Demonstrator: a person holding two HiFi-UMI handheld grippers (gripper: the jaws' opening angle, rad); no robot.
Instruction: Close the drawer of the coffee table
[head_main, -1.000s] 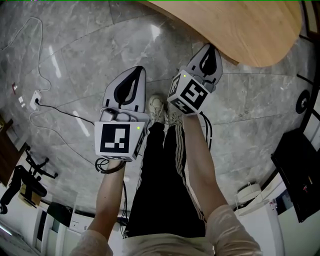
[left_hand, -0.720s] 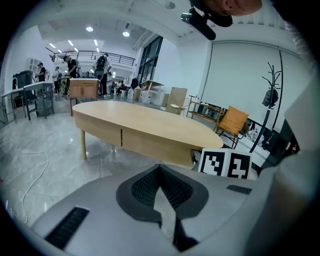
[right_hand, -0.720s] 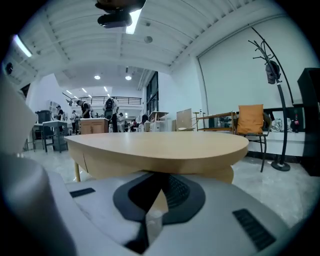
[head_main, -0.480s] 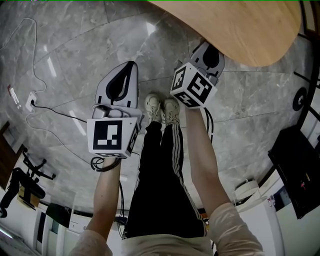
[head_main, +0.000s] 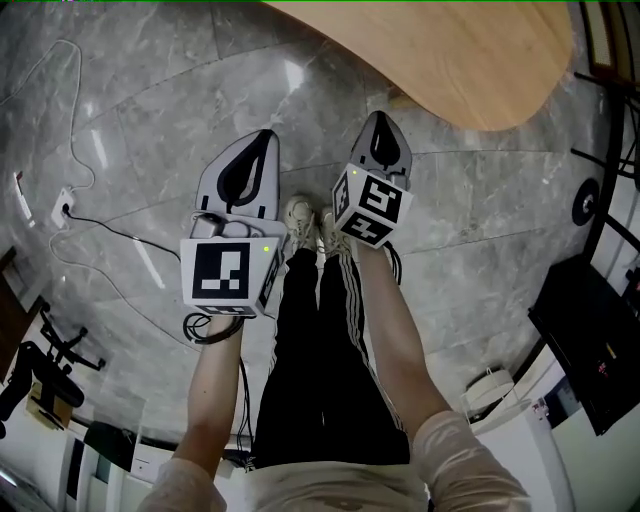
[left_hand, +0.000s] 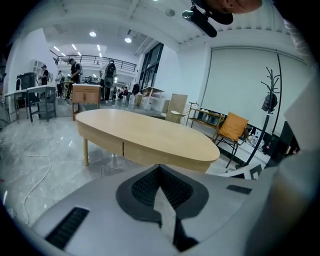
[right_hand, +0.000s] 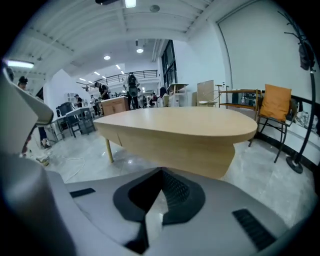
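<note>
The left gripper (head_main: 262, 140) is being held in the person's left hand with its jaws pressed together, tip against tip, and nothing is being gripped between them; the meeting line is being shown plainly in the left gripper view (left_hand: 160, 169). Just beside it, on its right, the right gripper (head_main: 383, 120) is being held in the same way, its jaws (right_hand: 161, 174) likewise brought fully together on nothing. Behind each pair of jaws a cube with square markers (head_main: 225, 275) is being carried as part of the tool. Both grippers are being pointed forward and downward. Between and below them the person's dark striped trousers (head_main: 320, 380) and pale shoes (head_main: 300, 215) are being seen against the grey marble floor (head_main: 150, 100). Ahead of both sets of tips, and apart from them, the oval wooden coffee table (head_main: 450, 50) is being faced; the right gripper is being held nearer its rim than the left. In the table's side, straight ahead of the left gripper, the drawer (left_hand: 150, 156) is being shown as a front bounded by a thin upright seam, seemingly flush with the panel beside it, though this cannot be told for certain. To the left of the left gripper a white cable (head_main: 75, 150) is being trailed across the floor. Beyond the table, to the right, an orange chair (left_hand: 232, 127) is being shown.
</note>
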